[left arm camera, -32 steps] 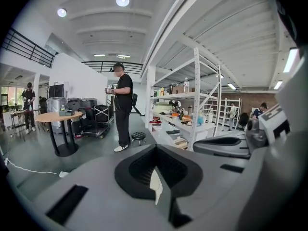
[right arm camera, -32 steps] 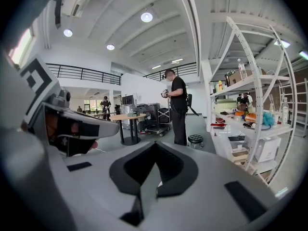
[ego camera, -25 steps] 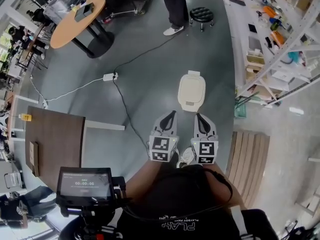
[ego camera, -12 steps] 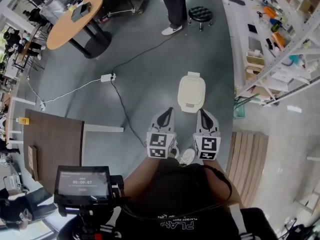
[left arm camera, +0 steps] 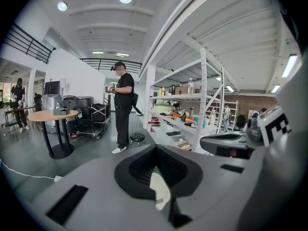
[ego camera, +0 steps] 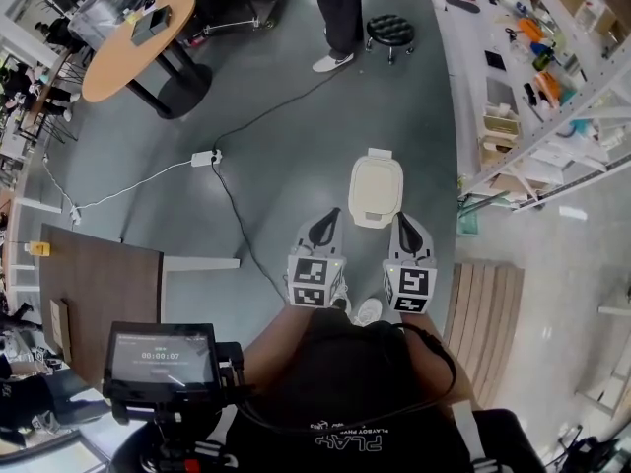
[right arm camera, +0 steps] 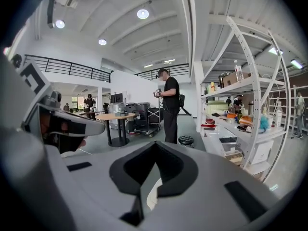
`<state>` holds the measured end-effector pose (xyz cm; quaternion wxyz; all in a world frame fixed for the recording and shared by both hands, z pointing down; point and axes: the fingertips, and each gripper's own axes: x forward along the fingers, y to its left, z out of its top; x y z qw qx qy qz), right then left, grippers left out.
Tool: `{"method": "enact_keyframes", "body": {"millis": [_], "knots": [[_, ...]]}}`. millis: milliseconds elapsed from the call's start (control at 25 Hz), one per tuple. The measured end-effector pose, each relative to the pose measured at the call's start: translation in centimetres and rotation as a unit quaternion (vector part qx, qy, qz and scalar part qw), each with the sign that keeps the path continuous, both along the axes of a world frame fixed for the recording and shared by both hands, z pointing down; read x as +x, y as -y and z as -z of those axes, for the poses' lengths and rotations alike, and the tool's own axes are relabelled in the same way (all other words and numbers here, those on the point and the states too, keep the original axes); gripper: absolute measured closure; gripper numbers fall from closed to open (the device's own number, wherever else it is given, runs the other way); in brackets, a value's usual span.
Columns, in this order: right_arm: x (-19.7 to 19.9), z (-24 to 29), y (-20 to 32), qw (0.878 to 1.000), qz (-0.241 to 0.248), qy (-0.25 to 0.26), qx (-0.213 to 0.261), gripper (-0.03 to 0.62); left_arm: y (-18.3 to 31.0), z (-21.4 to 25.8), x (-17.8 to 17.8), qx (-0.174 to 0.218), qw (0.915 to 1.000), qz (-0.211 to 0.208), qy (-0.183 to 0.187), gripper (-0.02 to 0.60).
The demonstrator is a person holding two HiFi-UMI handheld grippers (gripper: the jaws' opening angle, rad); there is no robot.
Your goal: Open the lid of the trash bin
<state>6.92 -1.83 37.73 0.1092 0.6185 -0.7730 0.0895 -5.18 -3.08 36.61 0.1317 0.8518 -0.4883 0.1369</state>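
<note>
The trash bin [ego camera: 376, 190] stands on the grey floor just ahead of me, its cream lid down. My left gripper [ego camera: 332, 214] is at the bin's near left corner, shut with nothing held. My right gripper [ego camera: 399, 221] is at the near right corner, also shut and empty. Neither visibly touches the bin. In the left gripper view, a sliver of the cream lid [left arm camera: 159, 189] shows through the slit of the shut left gripper [left arm camera: 155, 147]. The right gripper view shows the same lid [right arm camera: 153, 192] below the shut right gripper [right arm camera: 153, 143].
A person [ego camera: 340, 13] stands beyond the bin beside a black stool [ego camera: 389, 32]. A power strip with cable [ego camera: 205, 157] lies to the left. Shelving [ego camera: 537, 77] lines the right side, with a wooden pallet [ego camera: 488, 308] near it. A brown table [ego camera: 99, 289] and a round table [ego camera: 133, 42] stand left.
Both grippers have edged forward and slightly apart, so their tips now flank the bin's near edge. The lid has not moved.
</note>
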Motion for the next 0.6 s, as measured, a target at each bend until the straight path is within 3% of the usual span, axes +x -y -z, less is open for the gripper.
{"method": "enact_keyframes", "body": {"millis": [600], "knots": [[-1.8, 1.4, 5.5, 0.999, -0.026, -0.019, 0.012, 0.592, 6.1, -0.2, -1.8, -0.003, 0.9995, -0.027, -0.013, 0.584]]}}
